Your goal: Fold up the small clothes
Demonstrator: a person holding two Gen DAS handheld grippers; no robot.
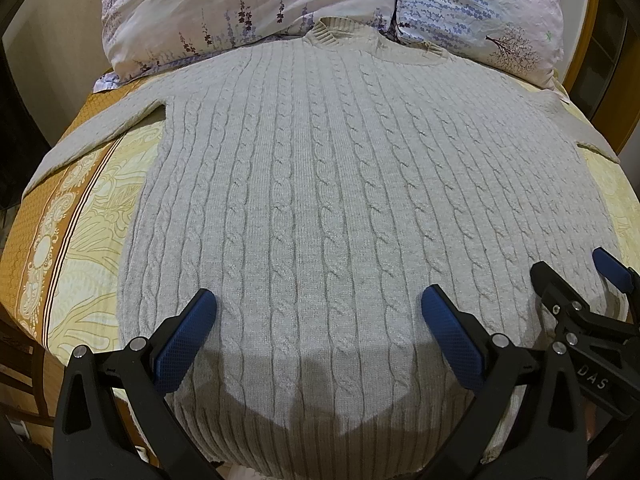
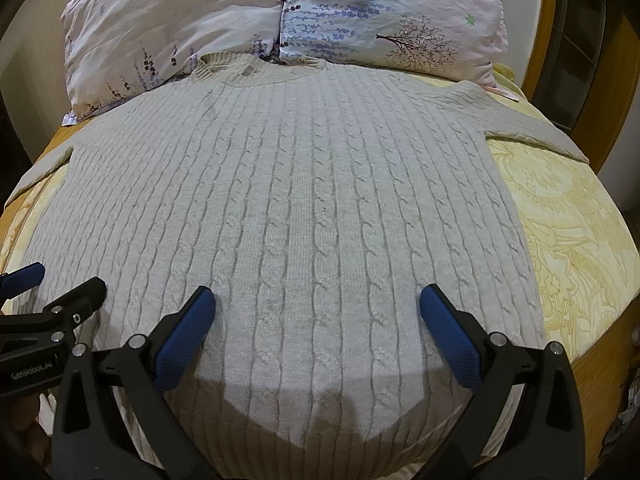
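A grey cable-knit sweater [image 1: 340,184] lies flat and face up on the bed, collar toward the pillows, both sleeves spread out to the sides; it also fills the right wrist view [image 2: 296,208]. My left gripper [image 1: 318,308] is open and empty, hovering above the sweater's lower left part near the hem. My right gripper [image 2: 316,306] is open and empty, above the lower right part near the hem. The right gripper also shows at the right edge of the left wrist view [image 1: 572,280], and the left gripper at the left edge of the right wrist view [image 2: 60,284].
Two flowered pillows [image 1: 248,12] [image 2: 384,16] lie at the head of the bed, touching the collar. A yellow patterned bedspread [image 1: 96,216] [image 2: 568,216] shows on both sides of the sweater. A wooden bed frame [image 2: 544,40] rises at the far right.
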